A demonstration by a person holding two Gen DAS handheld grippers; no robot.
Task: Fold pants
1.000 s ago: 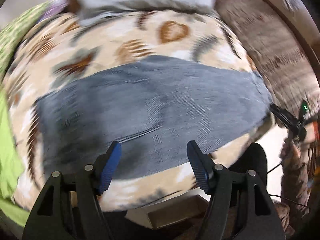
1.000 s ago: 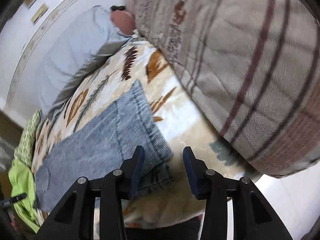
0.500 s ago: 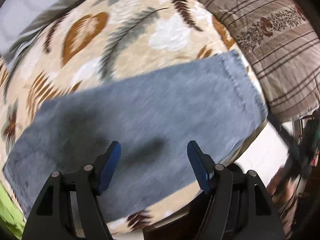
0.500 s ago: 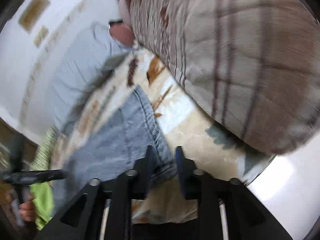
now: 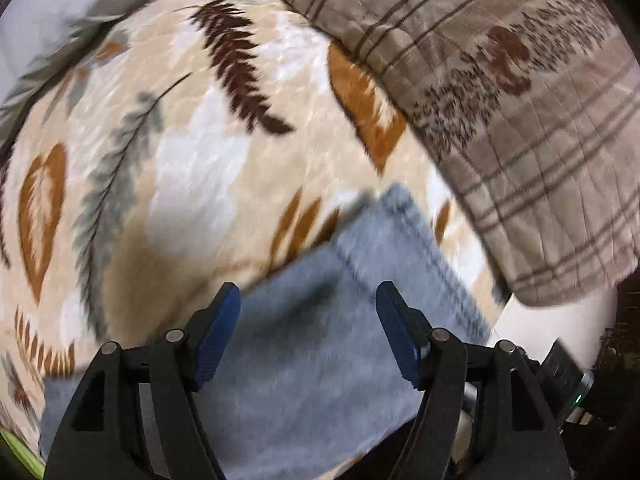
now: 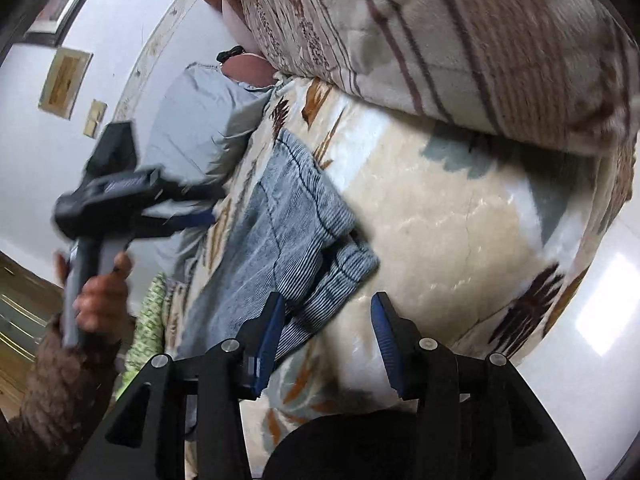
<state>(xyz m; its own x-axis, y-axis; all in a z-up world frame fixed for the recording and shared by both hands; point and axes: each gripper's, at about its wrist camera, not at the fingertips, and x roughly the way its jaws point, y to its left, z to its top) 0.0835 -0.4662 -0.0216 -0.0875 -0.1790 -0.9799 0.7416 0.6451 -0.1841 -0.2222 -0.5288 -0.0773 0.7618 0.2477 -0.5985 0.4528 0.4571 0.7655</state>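
Note:
Blue-grey jeans (image 5: 320, 360) lie flat on a leaf-patterned blanket, folded lengthwise, with the hem end toward the brown quilt. My left gripper (image 5: 308, 320) points down over the leg just short of the hem. Its jaws are opening and nothing is between them. In the right wrist view the jeans (image 6: 288, 216) show two stacked hems, the lower one sticking out. My right gripper (image 6: 328, 328) hovers at that hem corner with its jaws opening. The cloth lies by the left finger, not gripped. A hand (image 6: 100, 292) holds the left gripper (image 6: 200, 206) above the jeans.
The blanket (image 5: 180, 184) covers a bed. A thick brown plaid quilt (image 5: 540, 140) is heaped just beyond the hems. A grey pillow (image 5: 60, 12) lies at the far end, a green cloth (image 6: 154, 320) at the bed's side. White floor (image 6: 600, 300) shows past the bed's edge.
The left gripper swept along the jeans from the middle to the hem end. The right gripper dropped closer to the hem corner and rolled. The left gripper and hand came into the right view.

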